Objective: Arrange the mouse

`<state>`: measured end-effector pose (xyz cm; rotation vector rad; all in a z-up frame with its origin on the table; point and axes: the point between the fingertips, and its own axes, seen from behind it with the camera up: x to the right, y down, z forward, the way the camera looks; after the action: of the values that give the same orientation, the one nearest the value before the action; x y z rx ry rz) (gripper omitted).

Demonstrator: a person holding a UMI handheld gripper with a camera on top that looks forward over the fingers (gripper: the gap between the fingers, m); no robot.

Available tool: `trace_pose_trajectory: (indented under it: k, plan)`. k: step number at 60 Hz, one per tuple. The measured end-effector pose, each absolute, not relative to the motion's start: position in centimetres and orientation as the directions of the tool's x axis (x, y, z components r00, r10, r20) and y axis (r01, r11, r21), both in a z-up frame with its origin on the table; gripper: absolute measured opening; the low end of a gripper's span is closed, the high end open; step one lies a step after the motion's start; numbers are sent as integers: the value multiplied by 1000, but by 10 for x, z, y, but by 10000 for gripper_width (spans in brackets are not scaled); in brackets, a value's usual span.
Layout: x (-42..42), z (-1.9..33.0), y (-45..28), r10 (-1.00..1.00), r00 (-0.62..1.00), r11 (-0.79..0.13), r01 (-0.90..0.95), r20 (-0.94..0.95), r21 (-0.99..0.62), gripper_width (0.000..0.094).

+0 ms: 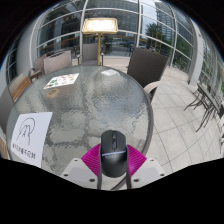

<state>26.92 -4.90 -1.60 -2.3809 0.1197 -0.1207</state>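
Observation:
A black computer mouse (112,153) sits between my gripper's (112,162) two fingers, its nose pointing away from me over a round glass table (95,95). The magenta pads (92,158) press on both of its sides, so the fingers are shut on it. Its rear end is hidden low between the fingers. I cannot tell whether the mouse rests on the glass or hangs just above it.
A white sheet with a black logo (31,135) lies on the table left of the fingers. A smaller printed sheet (63,79) lies at the far left. Chairs (146,66) stand round the table. A tiled floor (185,105) and a glass facade lie beyond.

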Motion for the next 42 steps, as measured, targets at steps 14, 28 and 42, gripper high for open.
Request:
trace_pose_trajectory:
  k: [14, 28, 42]
  plan:
    - [245, 103, 3, -143, 989, -647, -78, 21, -759, 279]
    - [118, 270, 60, -93, 994, -440, -99, -64, -892, 279]
    - [-35, 212, 66, 4, 998, -516, -48, -59, -855, 276]
